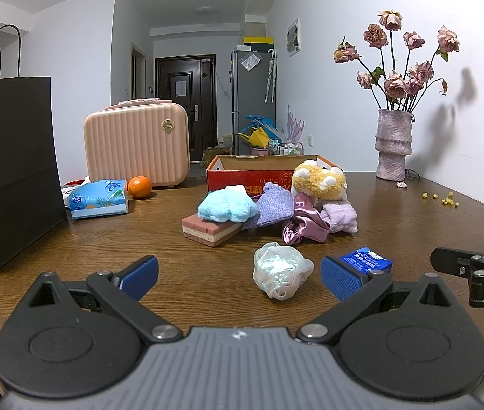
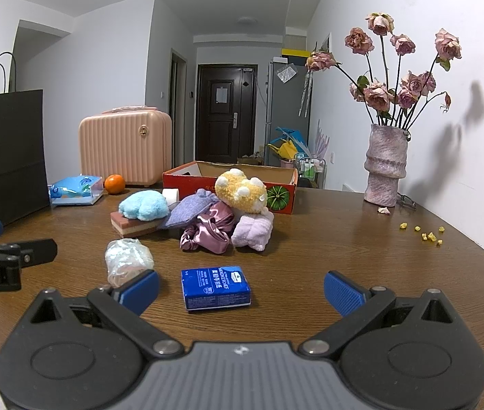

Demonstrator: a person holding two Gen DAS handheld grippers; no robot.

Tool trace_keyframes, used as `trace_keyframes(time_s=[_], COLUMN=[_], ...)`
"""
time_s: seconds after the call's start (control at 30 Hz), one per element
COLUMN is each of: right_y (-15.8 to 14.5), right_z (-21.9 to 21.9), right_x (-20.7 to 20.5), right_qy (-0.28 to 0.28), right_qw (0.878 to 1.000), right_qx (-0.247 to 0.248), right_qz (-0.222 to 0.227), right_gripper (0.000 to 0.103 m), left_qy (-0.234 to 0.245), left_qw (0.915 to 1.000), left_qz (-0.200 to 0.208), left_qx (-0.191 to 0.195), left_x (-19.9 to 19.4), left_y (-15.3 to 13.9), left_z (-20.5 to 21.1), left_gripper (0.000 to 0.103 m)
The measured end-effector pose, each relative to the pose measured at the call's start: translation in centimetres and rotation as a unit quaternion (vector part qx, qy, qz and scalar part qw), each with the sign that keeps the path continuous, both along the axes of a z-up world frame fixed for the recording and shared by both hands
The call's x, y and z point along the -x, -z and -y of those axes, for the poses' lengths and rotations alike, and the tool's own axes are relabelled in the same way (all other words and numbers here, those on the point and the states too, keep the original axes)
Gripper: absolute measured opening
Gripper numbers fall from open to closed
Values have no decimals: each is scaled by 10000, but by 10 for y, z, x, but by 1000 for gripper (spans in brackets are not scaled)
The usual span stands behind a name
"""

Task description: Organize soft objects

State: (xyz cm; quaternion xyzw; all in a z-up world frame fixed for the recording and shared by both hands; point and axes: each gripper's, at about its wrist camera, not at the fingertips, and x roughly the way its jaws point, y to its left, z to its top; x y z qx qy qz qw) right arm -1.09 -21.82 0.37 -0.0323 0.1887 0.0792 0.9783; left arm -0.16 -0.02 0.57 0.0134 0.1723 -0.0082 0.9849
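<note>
1. Judging from the layout, nothing has been sorted yet: both claws, left (image 1: 238, 278) and right (image 2: 240, 288), are held wide open and empty above the tabletop (image 2: 344, 239).
2. Nearest the right claw, a blue tissue pack (image 2: 215, 288) is seen lying flat, its long axis running left to right with the right end angled slightly away.
3. Just left of it, a crumpled plastic bag (image 1: 281, 270) is found ahead of the left claw; no clear axis can be told.
4. Farther back, a heap is formed by a striped sponge (image 2: 132, 226), blue plush (image 2: 143, 205), lilac pouch (image 2: 190, 210), satin scrunchie (image 2: 207, 232), pale purple towel (image 2: 252, 230) and yellow plush (image 2: 240, 191), all touching or overlapping.
5. Behind the heap, the red box (image 2: 173, 179) is seen open; as far as can be seen, nothing has been put in, so every item is judged still left to place.
</note>
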Motion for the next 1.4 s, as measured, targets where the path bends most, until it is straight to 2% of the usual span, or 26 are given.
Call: trace_keyframes(time_s=[1.2,1.4], right_y=[4,5], right_z=[-2,-4], right_x=[-13,-19], right_qy=[-49,-72], right_qw=[9998,9996], right_qx=[100,134], right_qz=[-177,-230], right_gripper=[103,103], left_qy=[-6,39], left_qw=[10000,10000], left_qz=[-32,-87], left_qx=[-11,-22], left_x=[-5,-19], left_y=[2,11], left_z=[-2,-3], left_gripper=[103,103])
